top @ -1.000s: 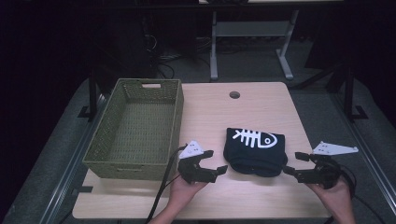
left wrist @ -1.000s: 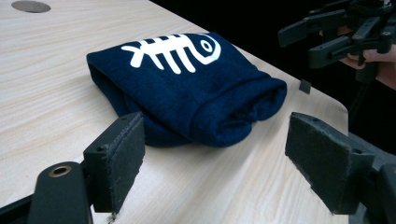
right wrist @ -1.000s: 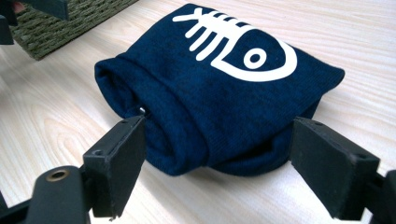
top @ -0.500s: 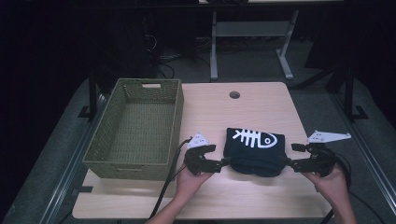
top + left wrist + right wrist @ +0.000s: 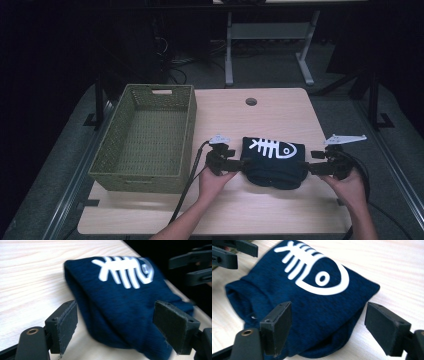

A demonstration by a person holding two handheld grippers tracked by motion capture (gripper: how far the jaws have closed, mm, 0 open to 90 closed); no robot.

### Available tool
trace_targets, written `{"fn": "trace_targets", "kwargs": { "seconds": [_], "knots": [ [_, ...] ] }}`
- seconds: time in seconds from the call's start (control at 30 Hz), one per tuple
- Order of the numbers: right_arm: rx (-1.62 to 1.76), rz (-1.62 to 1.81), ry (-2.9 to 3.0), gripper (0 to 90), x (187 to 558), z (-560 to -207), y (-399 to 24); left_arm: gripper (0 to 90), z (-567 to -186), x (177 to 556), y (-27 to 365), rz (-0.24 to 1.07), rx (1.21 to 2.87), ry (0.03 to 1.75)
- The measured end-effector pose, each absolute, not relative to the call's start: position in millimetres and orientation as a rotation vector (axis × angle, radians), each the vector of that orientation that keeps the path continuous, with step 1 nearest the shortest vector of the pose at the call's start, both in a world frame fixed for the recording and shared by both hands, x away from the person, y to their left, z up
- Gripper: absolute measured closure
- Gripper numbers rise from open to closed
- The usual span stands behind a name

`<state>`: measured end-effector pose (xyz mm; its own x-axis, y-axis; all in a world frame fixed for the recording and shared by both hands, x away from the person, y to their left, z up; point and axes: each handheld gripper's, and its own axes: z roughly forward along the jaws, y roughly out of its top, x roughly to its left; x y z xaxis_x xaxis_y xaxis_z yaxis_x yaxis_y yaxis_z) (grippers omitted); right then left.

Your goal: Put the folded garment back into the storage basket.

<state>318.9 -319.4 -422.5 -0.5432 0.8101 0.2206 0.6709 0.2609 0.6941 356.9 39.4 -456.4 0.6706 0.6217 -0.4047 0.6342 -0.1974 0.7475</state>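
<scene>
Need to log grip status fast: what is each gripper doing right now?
Left gripper: open, jaws either side of the folded navy garment, not pressing on it.
Right gripper: open, jaws have just been closing a little around the garment's other end, no grip yet.

Left of centre in the high view, a green woven basket (image 5: 145, 137) is sitting on my table (image 5: 280, 210), its long side lying along the left edge. A round hole (image 5: 251, 101) is showing in the tabletop near the far edge, upper middle. Beyond it, at the top, a white desk frame (image 5: 267, 35) is standing on the dark floor (image 5: 395, 125).
</scene>
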Motion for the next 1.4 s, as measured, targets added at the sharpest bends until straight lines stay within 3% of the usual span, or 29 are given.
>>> {"fn": "trace_targets", "kwargs": {
  "seconds": [0.4, 1.0, 1.4],
  "knots": [
    [1.539, 1.115, 2.385, 23.2, 339.9, -446.6, -319.4, 22.7, -471.2, 378.0, 24.8, -0.099, 1.913, 1.07],
    [1.642, 1.115, 2.391, 37.3, 341.9, -464.0, -319.2, 36.0, -476.1, 378.7, 17.7, -0.123, 1.947, 1.043],
    [1.631, 1.088, 2.411, 57.7, 341.2, -463.3, -312.1, 55.3, -479.9, 377.8, 17.0, -0.188, 1.916, 1.035]
  ]
}}
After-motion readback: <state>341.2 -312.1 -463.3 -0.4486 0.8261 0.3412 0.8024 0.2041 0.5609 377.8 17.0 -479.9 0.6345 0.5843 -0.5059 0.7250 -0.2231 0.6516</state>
